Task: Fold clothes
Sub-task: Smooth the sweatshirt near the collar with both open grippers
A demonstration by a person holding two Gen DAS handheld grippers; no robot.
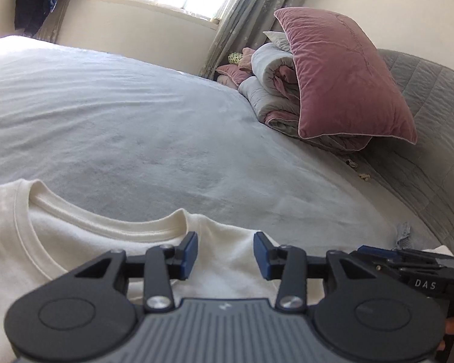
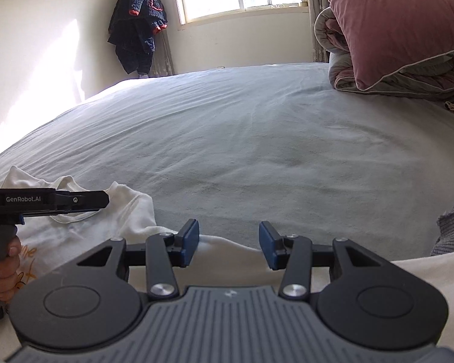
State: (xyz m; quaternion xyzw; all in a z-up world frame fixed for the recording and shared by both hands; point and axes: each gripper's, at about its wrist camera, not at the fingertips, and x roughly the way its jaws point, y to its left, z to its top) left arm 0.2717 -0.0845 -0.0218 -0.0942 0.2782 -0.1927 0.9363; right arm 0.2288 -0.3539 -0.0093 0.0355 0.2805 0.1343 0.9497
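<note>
White shirt (image 1: 75, 236) under both hand-held grippers, left (image 1: 226, 255) and right (image 2: 228, 246); jaws apart, apparently gripping nothing.

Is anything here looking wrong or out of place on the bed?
Mostly no. The white T-shirt lies rumpled near the bed's near edge, its shoulder bunched up. A few small crumb-like bits lie beside the folded quilt.

A bed (image 2: 242, 139) is covered by a pale grey sheet. A white T-shirt (image 1: 75, 242) is spread at its near edge; a folded quilt (image 1: 272, 90) and pink pillow (image 1: 342, 75) are piled at the far right.
</note>
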